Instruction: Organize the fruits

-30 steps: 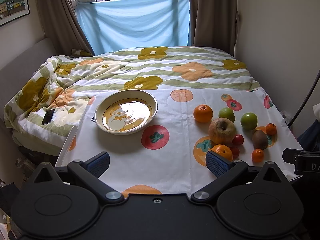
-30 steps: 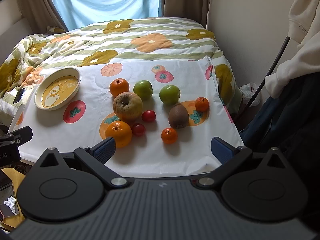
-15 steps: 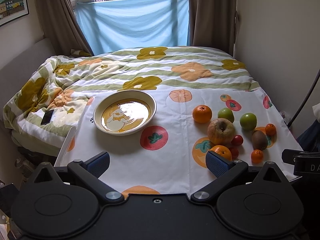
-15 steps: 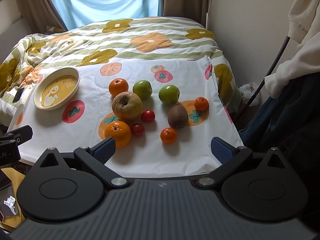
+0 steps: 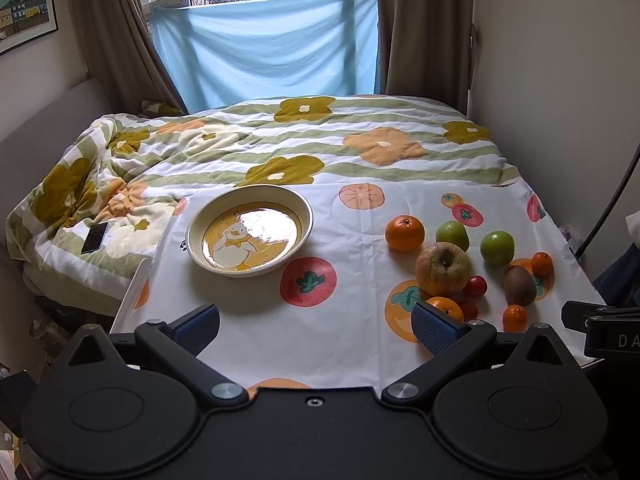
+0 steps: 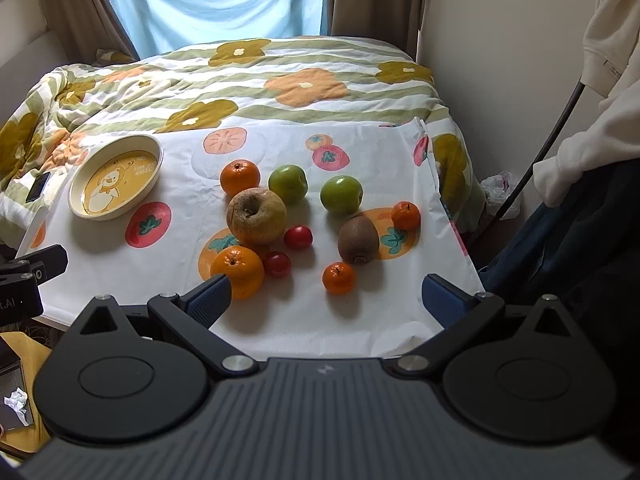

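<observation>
An empty cream plate (image 5: 308,216) (image 6: 80,184) with a duck print lies at the left of a white fruit-print cloth (image 5: 352,344). To its right sit several fruits: a big brownish apple (image 6: 256,215) (image 5: 442,269), two oranges (image 6: 239,178) (image 6: 237,271), two green apples (image 6: 288,183) (image 6: 341,195), a kiwi (image 6: 358,240), two cherry tomatoes (image 6: 298,237) and two small tangerines (image 6: 339,278). My left gripper (image 5: 316,326) hangs open near the cloth's front edge, holding nothing. My right gripper (image 6: 326,300) is open just short of the fruits, also holding nothing.
The cloth covers a board on a bed with a flowered quilt (image 5: 304,148). A phone (image 5: 95,237) lies on the quilt at the left. A wall (image 6: 500,60) runs along the right, with hanging clothes (image 6: 608,80) and a dark cable (image 6: 548,140) beside the bed.
Both grippers have drifted slightly; the scene shifts a little in each view. No fruit has moved, and both grippers stay open.
</observation>
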Motion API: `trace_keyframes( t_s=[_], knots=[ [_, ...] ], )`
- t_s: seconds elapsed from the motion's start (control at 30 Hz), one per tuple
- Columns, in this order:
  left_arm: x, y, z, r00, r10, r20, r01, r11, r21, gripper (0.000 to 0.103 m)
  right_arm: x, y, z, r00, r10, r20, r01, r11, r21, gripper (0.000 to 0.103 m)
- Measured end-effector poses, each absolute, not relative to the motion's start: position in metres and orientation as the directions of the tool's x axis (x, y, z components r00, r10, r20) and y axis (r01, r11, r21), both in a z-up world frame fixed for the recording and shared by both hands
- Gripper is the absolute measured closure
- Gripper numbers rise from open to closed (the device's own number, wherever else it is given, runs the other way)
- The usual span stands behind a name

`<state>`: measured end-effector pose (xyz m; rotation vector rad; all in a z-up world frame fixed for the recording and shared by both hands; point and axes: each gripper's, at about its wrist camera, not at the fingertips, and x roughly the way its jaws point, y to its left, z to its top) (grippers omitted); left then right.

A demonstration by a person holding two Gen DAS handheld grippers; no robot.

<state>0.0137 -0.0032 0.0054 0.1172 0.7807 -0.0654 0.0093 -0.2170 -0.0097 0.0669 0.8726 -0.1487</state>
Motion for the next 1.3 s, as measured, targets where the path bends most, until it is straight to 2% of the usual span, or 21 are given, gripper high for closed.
trace_keyframes(
  t_s=[1.3],
  knots=[
    [0.017,-0.0018,0.0113,0.727,-0.013,-0.687,0.106,0.99,0.093,0.0,0.0104,-0.2143,-0.0032,0.637,-0.11,-0.763,0.16,0.987,-0.008,0.0]
  ],
)
